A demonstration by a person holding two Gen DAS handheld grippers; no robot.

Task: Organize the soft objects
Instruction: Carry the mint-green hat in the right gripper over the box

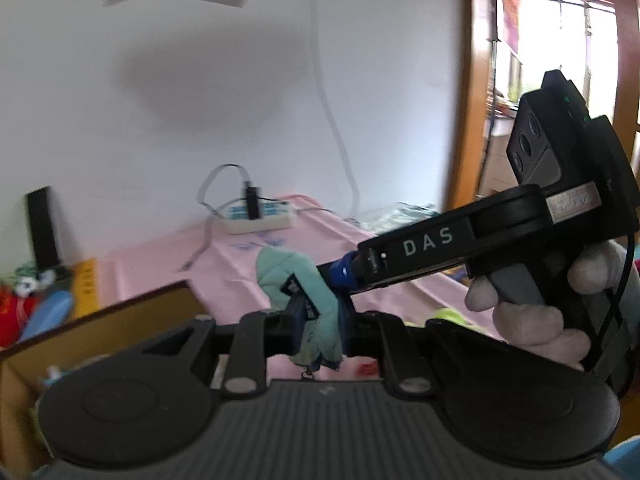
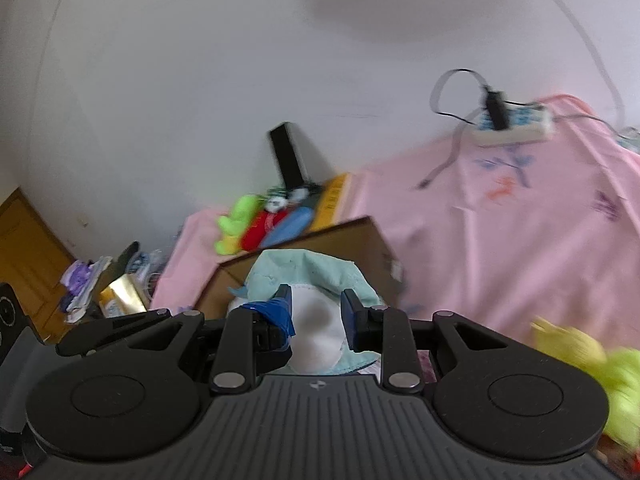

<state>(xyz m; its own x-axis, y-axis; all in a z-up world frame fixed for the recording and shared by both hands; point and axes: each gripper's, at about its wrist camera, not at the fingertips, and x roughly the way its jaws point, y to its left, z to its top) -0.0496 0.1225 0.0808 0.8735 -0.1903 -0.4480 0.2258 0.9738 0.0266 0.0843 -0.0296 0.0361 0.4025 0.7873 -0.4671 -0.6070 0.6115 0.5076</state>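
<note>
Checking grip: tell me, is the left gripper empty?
No: the left gripper is shut on the teal soft toy, pinched between its fingers.

Printed in pale capitals on the black arm of the right gripper [image 1: 340,280], seen from the left wrist: "DAS". Blurred beyond reading: dark marks on the yellow box [image 1: 86,286] and the pale sticker [image 1: 574,202] near the handle.

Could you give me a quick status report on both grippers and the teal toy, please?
Left gripper shut on teal plush toy. Right gripper shut on it too. Toy held over cardboard box. Nothing blocking.
</note>
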